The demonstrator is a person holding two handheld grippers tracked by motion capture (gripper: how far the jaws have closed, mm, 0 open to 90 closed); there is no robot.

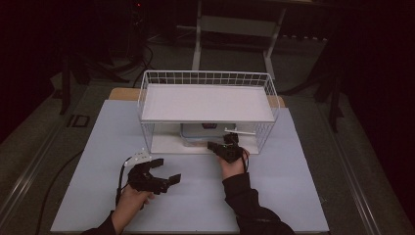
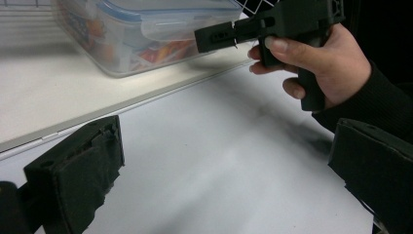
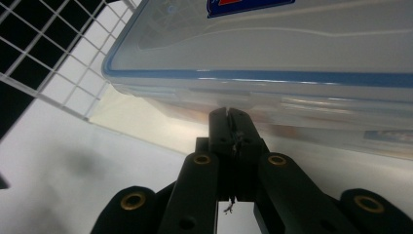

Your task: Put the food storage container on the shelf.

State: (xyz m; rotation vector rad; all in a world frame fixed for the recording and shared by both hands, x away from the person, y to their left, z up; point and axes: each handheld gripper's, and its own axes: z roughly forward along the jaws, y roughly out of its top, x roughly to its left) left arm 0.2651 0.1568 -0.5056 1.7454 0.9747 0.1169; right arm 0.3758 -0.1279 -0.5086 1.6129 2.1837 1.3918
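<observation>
A clear plastic container with a blue-rimmed lid stands on the lower shelf of a white wire rack. My right gripper is at the shelf's front edge. Its jaws are shut with nothing between them, and in the right gripper view the tips sit right at the container's front wall, just under the lid rim. My left gripper rests lower on the table, open and holding nothing. The left gripper view looks between its wide-apart jaws at the right gripper and the container.
The rack has wire sides and a flat top shelf close over the container. The pale blue table mat stretches in front of it. Dark floor and stand legs lie beyond the table.
</observation>
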